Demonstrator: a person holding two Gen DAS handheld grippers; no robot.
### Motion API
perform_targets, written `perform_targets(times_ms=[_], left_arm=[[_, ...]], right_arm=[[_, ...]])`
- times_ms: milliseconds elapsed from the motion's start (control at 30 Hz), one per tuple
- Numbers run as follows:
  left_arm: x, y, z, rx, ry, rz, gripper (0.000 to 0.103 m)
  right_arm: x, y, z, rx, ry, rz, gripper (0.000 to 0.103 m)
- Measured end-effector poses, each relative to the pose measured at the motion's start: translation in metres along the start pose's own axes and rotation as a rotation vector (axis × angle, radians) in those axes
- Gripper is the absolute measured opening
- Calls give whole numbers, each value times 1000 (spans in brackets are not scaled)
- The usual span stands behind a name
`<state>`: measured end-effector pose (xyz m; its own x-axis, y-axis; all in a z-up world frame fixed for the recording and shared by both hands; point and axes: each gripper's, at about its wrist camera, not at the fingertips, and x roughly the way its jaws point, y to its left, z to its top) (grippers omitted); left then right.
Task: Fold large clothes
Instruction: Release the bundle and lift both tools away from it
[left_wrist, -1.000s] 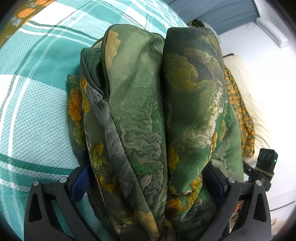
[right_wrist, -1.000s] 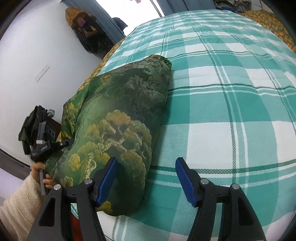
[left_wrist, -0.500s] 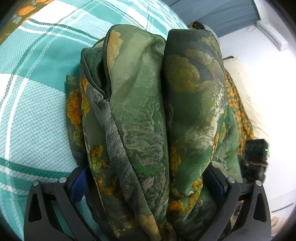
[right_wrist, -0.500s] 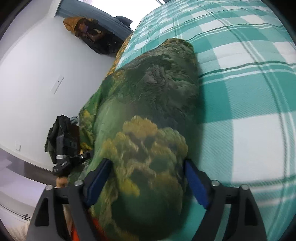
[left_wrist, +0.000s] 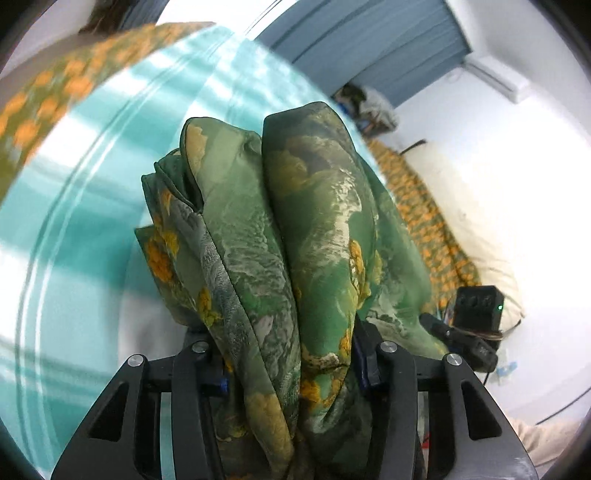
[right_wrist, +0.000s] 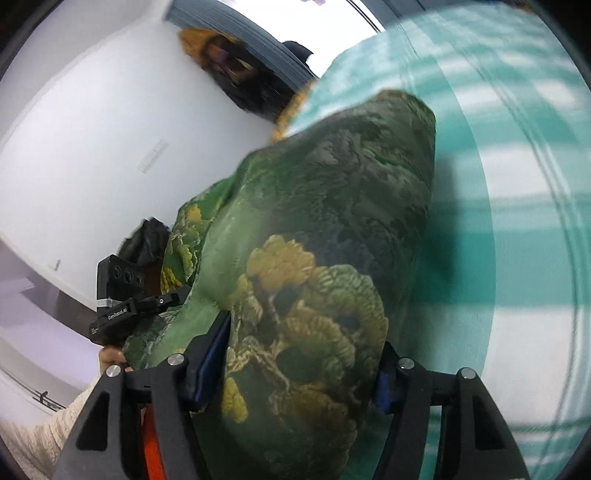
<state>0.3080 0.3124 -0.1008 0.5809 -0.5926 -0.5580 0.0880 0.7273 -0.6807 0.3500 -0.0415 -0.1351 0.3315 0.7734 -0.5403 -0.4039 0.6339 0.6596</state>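
A folded green garment (left_wrist: 295, 240) printed with yellow trees fills the left wrist view as two thick rolls. My left gripper (left_wrist: 291, 369) has its jaws closing, and both pads press into the bundle's near end. In the right wrist view the same green garment (right_wrist: 314, 258) bulges between the blue pads of my right gripper (right_wrist: 297, 365), whose jaws are also closing and squeeze it. The bundle hangs over the teal plaid bed (left_wrist: 74, 240). The body of the left gripper (right_wrist: 122, 295) shows at the garment's far side, held by a hand (right_wrist: 110, 356) in a cream sleeve.
An orange-flowered blanket (left_wrist: 424, 206) runs along the bed's edge by the white wall. A blue curtain (left_wrist: 369, 48) and an air conditioner (left_wrist: 495, 77) are at the back. A dark heap of clothes (right_wrist: 240, 81) sits in the corner beyond the plaid bed (right_wrist: 517, 221).
The left jaws have narrowed onto the bundle and it has risen off the bed. The right gripper slid from beside the garment to around it, then closed on it.
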Motion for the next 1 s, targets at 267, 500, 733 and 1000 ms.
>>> perform_targets(times_ms=[267,500,733,1000], left_arm=[[82,-22,96,39,-78,4,48],[194,12,105,16,44,146,69],[160,-8,85,98,-6,254,93],[92,-124,16,446,-213,543,102]], right_arm=[[-7,-52,121,-74,-95,26,65],[40,-160,156,93,-5,-18,65],[22,-159,138,164,-41,-90,91],[-54,-25,108,-203,-195,-662,92]])
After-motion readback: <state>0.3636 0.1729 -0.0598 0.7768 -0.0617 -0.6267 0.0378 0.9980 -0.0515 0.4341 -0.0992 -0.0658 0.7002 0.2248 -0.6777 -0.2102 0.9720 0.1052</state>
